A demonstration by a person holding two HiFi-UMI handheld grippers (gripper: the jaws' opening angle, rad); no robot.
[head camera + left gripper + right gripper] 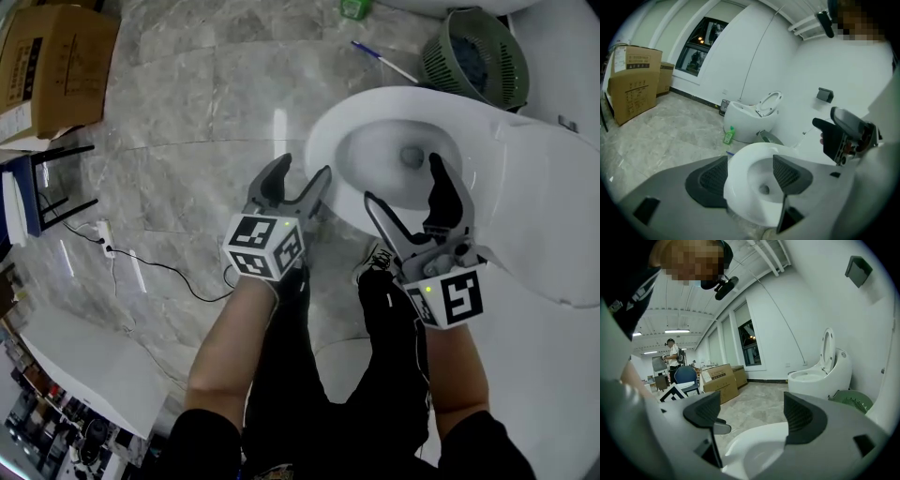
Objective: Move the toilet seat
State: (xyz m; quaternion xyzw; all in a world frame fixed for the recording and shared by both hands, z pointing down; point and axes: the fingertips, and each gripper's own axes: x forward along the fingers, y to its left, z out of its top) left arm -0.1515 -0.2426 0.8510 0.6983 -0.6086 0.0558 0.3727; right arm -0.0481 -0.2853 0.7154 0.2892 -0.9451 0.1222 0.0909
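Head view, from the left: a cardboard box (52, 66) sits at the far edge of the marble floor (187, 103), well apart from me. My left gripper (302, 169) hangs just beside the front rim of the toilet (323, 141), jaws wide apart. In the left gripper view that rim shows between them, but I see no contact. My right gripper (403, 180) hovers over the bowl's near edge, jaws likewise spread with nothing clamped.

Farther right a broad white panel (548, 216) rises behind the bowl. I cannot tell whether the toilet seat stands up with it or lies flat on the rim. A green basket (473, 56) stands beyond.

As I judge it, nothing is done yet: the seat remains to be gripped and swung.
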